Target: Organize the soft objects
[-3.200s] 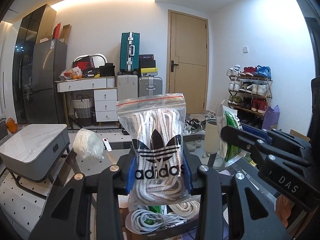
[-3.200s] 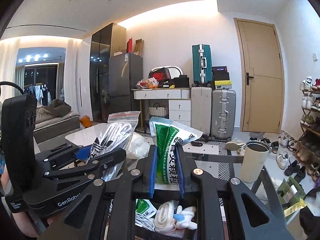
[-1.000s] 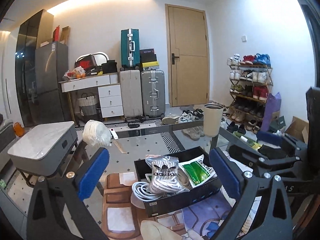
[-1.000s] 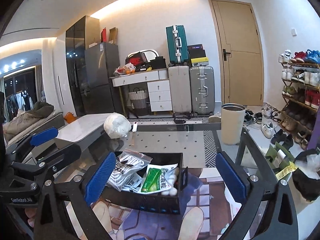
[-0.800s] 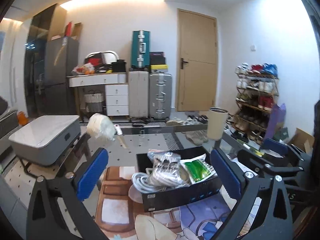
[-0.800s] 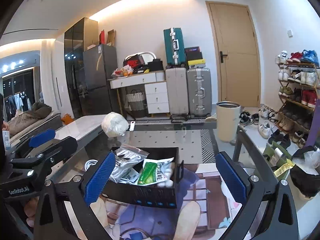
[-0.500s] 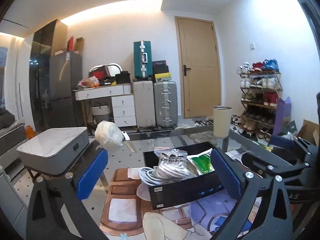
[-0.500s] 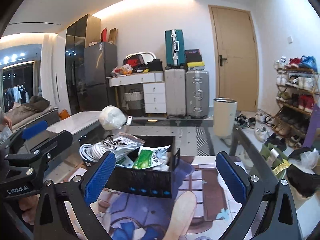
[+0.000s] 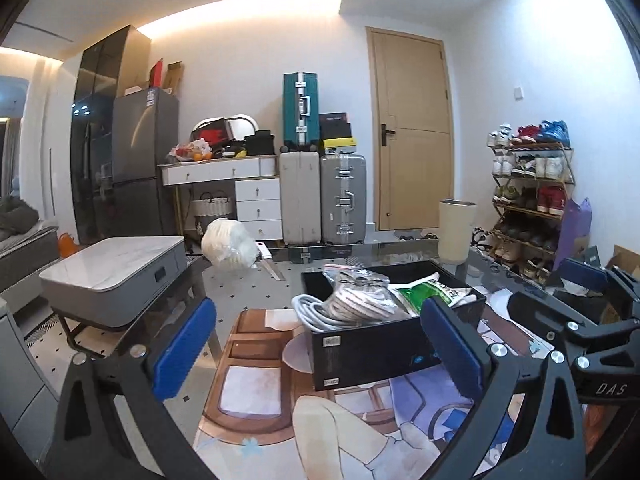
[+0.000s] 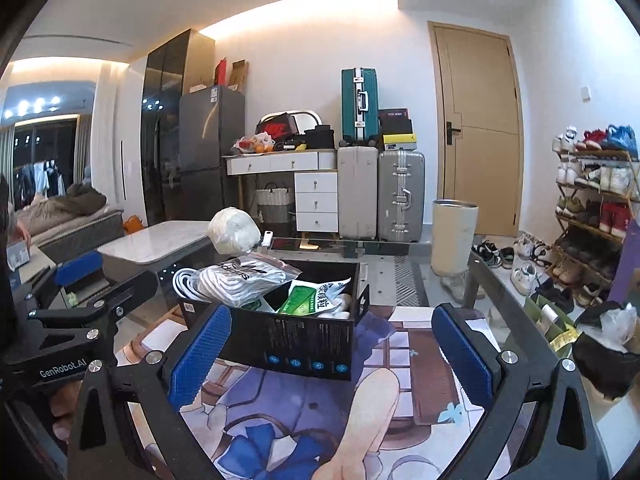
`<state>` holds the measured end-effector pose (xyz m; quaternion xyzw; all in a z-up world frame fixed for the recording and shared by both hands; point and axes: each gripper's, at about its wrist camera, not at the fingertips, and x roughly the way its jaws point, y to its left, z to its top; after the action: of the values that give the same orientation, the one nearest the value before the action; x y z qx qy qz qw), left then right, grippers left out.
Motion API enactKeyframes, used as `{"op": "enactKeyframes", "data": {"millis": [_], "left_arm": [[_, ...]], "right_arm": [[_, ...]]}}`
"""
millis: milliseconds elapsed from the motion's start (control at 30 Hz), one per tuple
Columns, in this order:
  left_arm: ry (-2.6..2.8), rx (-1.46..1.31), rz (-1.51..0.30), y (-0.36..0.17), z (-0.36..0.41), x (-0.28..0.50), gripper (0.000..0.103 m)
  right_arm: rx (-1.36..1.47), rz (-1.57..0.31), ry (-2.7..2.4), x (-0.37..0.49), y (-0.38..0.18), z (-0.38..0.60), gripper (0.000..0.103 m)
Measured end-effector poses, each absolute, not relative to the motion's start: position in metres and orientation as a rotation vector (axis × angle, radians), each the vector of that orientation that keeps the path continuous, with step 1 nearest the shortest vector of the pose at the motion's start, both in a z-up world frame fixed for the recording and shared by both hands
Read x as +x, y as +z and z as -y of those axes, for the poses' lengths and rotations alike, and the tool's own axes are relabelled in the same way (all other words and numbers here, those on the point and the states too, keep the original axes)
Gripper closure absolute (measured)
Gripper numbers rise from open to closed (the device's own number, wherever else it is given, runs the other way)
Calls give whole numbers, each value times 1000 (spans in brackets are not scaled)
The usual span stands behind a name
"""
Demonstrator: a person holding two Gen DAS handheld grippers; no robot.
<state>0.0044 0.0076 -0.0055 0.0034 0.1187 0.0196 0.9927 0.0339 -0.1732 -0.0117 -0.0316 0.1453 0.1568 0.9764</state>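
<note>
Hovering above a glass table (image 9: 248, 292) with both claws spread wide and holding nothing: left gripper (image 9: 320, 344) and right gripper (image 10: 328, 354), blue pads (image 9: 182, 346) far apart on each. Seen from the left wrist, right gripper (image 9: 576, 312) off to the right, just beside the black box (image 9: 372, 350); seen from the right wrist, left gripper (image 10: 80, 292) off to the left, near the box (image 10: 304, 340).

Sitting on a picture mat (image 10: 412, 364) on the table, open at the top, with soft things piled inside: clear bag of white laces (image 9: 358, 296) (image 10: 244, 276) lying on top at the box's left side, coil of grey cord (image 9: 310, 310) (image 10: 186, 278) just beside it at the rim, green-and-white packet (image 9: 434, 290) (image 10: 314, 298) leaning to the right of the laces.

Resting on the glass well behind the box, apart from it: white bundle (image 9: 228, 246) (image 10: 234, 234). Standing at the table's far right corner: cream cup (image 9: 458, 230) (image 10: 454, 238).
</note>
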Motion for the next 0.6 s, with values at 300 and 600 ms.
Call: {"op": "enactKeyframes", "data": {"millis": [300, 600], "left_arm": [[10, -17, -228, -5, -9, 3, 0], [1, -8, -224, -5, -5, 2, 0]], "right_arm": [[-49, -284, 289, 34, -12, 177, 1], [-40, -274, 272, 32, -12, 177, 1]]}}
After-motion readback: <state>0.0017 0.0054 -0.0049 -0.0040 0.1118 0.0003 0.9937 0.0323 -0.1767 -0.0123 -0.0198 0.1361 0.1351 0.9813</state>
